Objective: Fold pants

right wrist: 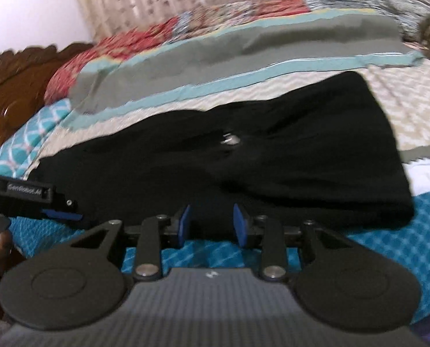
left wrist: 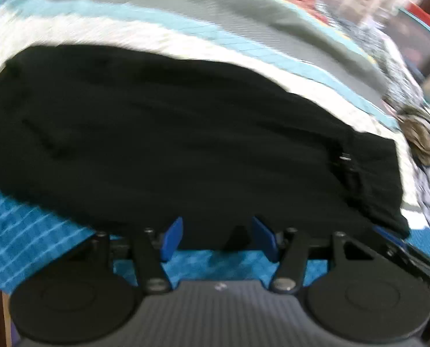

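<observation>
Pants point(left wrist: 162, 133): black, spread flat on the bed point(left wrist: 27, 225), hem by its near edge.
Left gripper point(left wrist: 217, 238): released, pads apart at the near hem.
Right gripper point(right wrist: 212, 225): released, nothing pinched, at the pants' near edge.

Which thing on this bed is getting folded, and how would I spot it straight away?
Start with the bed's patchwork bedspread, striped in cream zigzag, teal and grey. Across the cream band, nearest both grippers, lie the black pants, a long flat garment with a small silver button at the waist. They are the only plain black fabric among bright patterned cloth.
</observation>
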Action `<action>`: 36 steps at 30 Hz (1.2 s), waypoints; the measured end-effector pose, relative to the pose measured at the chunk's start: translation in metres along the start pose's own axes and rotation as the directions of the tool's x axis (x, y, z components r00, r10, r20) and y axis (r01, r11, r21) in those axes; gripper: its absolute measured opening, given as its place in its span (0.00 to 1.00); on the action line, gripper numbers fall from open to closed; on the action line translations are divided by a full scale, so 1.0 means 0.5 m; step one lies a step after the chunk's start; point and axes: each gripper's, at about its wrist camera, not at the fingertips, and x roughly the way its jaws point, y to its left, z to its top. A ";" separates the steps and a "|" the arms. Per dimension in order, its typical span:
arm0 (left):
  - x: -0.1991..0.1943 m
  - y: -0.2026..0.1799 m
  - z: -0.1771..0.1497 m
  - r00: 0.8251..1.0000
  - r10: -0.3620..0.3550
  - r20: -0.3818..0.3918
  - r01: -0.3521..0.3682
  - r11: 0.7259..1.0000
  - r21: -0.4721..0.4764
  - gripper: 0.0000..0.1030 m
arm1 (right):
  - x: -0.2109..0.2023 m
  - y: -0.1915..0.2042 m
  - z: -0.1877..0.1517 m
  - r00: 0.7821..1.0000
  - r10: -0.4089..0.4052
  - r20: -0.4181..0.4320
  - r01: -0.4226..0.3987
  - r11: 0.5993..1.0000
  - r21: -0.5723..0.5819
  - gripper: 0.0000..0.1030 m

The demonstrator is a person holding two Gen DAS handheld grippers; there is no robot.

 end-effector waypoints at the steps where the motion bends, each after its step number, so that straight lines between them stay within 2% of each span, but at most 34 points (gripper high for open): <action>1: 0.009 0.021 0.001 1.000 0.002 -0.018 -0.002 0.999 -0.034 0.50 | 0.004 0.011 0.001 1.000 0.002 -0.011 -0.002 1.000 -0.010 0.35; 4: 0.010 0.063 0.004 0.997 -0.082 -0.010 0.080 0.988 -0.130 0.50 | 0.021 0.033 0.003 0.999 -0.006 -0.053 0.004 0.999 -0.037 0.36; 6: -0.003 0.073 0.006 0.992 -0.123 0.003 0.122 0.981 -0.151 0.52 | 0.029 0.046 0.002 0.997 -0.019 -0.077 0.015 0.999 -0.049 0.36; 9: -0.045 0.105 0.000 0.978 -0.196 0.075 0.207 0.963 -0.174 0.56 | 0.031 0.064 0.005 0.996 -0.029 -0.085 0.023 0.997 -0.070 0.36; 11: -0.081 0.140 -0.008 0.966 -0.218 0.142 0.243 0.951 -0.192 0.58 | 0.032 0.074 0.007 0.996 -0.035 -0.087 0.028 0.996 -0.085 0.37; 14: -0.118 0.203 -0.020 0.956 -0.204 0.211 0.255 0.932 -0.257 0.59 | 0.043 0.091 0.012 0.995 -0.035 -0.095 0.026 0.995 -0.099 0.37; 18: -0.150 0.290 -0.025 0.951 -0.141 0.275 0.238 0.901 -0.361 0.63 | 0.067 0.121 0.019 0.993 -0.026 -0.117 0.012 0.992 -0.123 0.37; 21: -0.160 0.350 -0.019 0.943 -0.112 0.314 0.251 0.857 -0.451 0.72 | 0.082 0.149 0.023 0.992 -0.021 -0.126 0.002 0.988 -0.152 0.37; 24: -0.147 0.384 0.002 0.934 -0.129 0.333 0.292 0.813 -0.503 0.77 | 0.095 0.173 0.022 0.990 -0.021 -0.139 -0.005 0.982 -0.187 0.37; 27: -0.126 0.407 0.037 0.934 -0.128 0.333 0.292 0.811 -0.508 0.92 | 0.100 0.184 0.020 0.988 -0.030 -0.152 -0.001 0.980 -0.201 0.37; 29: -0.104 0.418 0.062 0.935 -0.139 0.325 0.298 0.805 -0.513 0.93 | 0.101 0.186 0.021 0.987 -0.040 -0.154 0.009 0.980 -0.198 0.37; 32: -0.063 0.439 0.079 0.939 -0.144 0.314 0.303 0.781 -0.546 0.94 | 0.101 0.189 0.022 0.987 -0.059 -0.151 0.029 0.980 -0.197 0.37; 33: -0.059 0.435 0.080 0.938 -0.142 0.318 0.305 0.775 -0.553 0.92 | 0.101 0.190 0.022 0.986 -0.064 -0.152 0.033 0.980 -0.197 0.37; 34: -0.059 0.449 0.072 0.936 -0.134 0.325 0.304 0.773 -0.557 0.79 | 0.102 0.190 0.021 0.986 -0.069 -0.153 0.038 0.980 -0.196 0.37; 35: -0.058 0.448 0.076 0.935 -0.126 0.332 0.301 0.778 -0.552 0.62 | 0.103 0.190 0.021 0.985 -0.072 -0.155 0.041 0.980 -0.194 0.37; 36: -0.057 0.443 0.083 0.933 -0.135 0.334 0.306 0.786 -0.537 0.27 | 0.105 0.190 0.020 0.984 -0.075 -0.159 0.044 0.981 -0.191 0.37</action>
